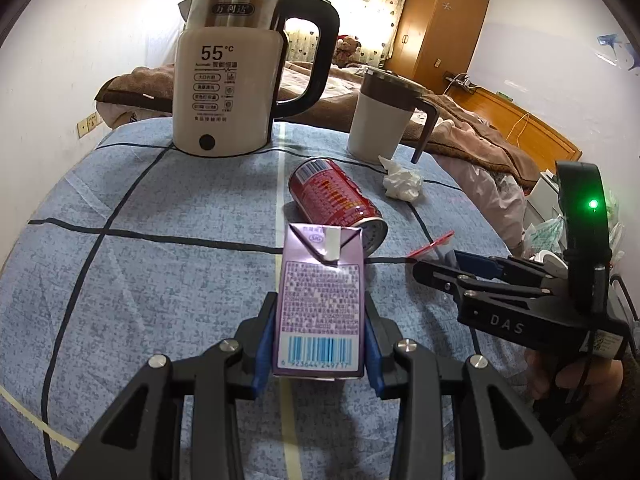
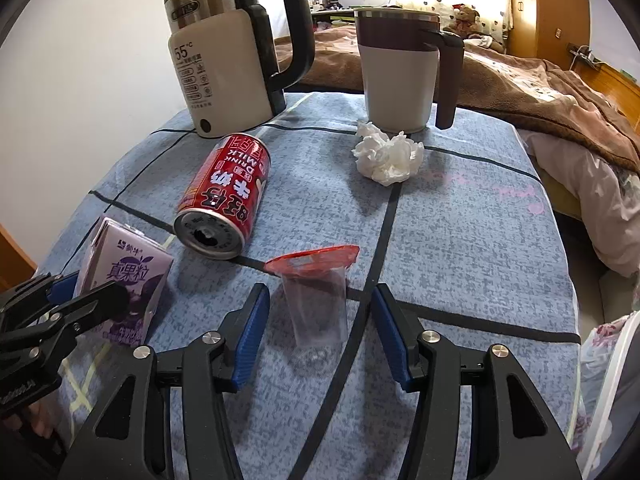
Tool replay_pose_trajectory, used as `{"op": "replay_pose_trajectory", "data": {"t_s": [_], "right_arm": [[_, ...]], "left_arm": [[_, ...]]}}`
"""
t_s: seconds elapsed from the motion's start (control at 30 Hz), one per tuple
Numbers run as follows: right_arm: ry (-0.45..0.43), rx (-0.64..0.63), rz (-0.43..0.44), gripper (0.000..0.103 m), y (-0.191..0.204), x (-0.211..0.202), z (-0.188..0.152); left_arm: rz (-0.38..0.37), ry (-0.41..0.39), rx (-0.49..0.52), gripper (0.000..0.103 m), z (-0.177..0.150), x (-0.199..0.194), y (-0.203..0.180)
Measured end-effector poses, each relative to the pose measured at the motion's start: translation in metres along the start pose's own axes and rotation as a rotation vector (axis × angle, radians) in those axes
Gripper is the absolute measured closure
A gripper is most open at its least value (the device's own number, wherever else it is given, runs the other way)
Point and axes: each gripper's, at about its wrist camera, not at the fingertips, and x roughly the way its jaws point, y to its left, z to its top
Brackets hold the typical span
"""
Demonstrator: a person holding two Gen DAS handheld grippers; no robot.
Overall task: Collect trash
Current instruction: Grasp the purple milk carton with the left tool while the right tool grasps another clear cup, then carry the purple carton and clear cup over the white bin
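My left gripper (image 1: pixel 318 354) is clamped on the purple drink carton (image 1: pixel 322 296): its ribbed blue pads press both narrow sides of the glossy paperboard box, which stands upright with its folded top and white straw seal toward the can. I take the red milk can (image 2: pixel 224 196) as my landmark. It is a printed metal cylinder lying on its side on the blue mottled tablecloth (image 2: pixel 460 260), its silvery opened end facing me. The carton sits just beside that open end, on its left in the right wrist view.

My right gripper (image 2: pixel 320 330) stands apart, with a small clear plastic cup (image 2: pixel 318 308) between its blue pads and a gap on each side; the pads do not touch it. The cup is thin and tapered, with a red foil lid (image 2: pixel 316 258) peeled up at its rim, and it lies near the can's open end, to its right.

Beyond the can, a crumpled white tissue (image 2: pixel 388 156) lies soft and wadded, just in front of a cream mug (image 2: pixel 400 76) with a brown handle. Behind the can's far end stands a cream and steel kettle (image 2: pixel 224 64) with a black handle.
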Motion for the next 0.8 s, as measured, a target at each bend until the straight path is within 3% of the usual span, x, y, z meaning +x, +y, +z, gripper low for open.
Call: {"op": "replay_pose_trajectory", "data": {"t_s": [0.1, 0.17, 0.8], "right_arm": [[0.003, 0.003, -0.005, 0.070, 0.000, 0.002, 0.001], [0.002, 0.006, -0.006, 0.072, 0.000, 0.001, 0.000], [-0.060, 0.077, 0.007, 0.073, -0.017, -0.042, -0.024]], "left_arm": [[0.009, 0.000, 0.001, 0.063, 0.001, 0.001, -0.001], [0.014, -0.004, 0.006, 0.063, 0.001, 0.000, -0.003], [0.003, -0.003, 0.011, 0.063, -0.011, -0.014, -0.028]]}}
